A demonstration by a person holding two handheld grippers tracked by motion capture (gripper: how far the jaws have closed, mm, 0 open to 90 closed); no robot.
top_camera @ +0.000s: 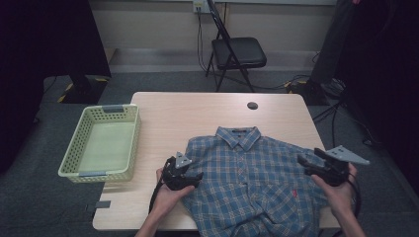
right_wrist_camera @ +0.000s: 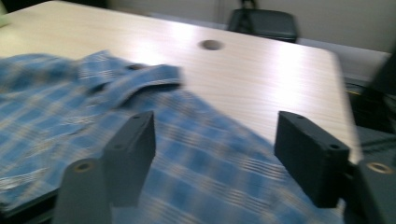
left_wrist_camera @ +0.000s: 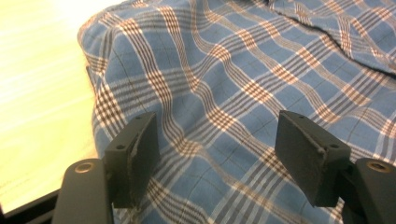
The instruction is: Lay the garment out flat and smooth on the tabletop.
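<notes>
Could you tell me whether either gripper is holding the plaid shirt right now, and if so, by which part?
Neither: the left gripper and right gripper hover over the shirt, jaws apart.

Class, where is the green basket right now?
In the high view, the green basket sits on the table's left edge, left of the plaid shirt.

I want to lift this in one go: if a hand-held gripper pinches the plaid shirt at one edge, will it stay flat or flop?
The shirt will probably flop: it is thin cloth, already rumpled and folded on the table. It looks light, so it should lift easily. Pushed, it would likely bunch rather than slide whole.
</notes>
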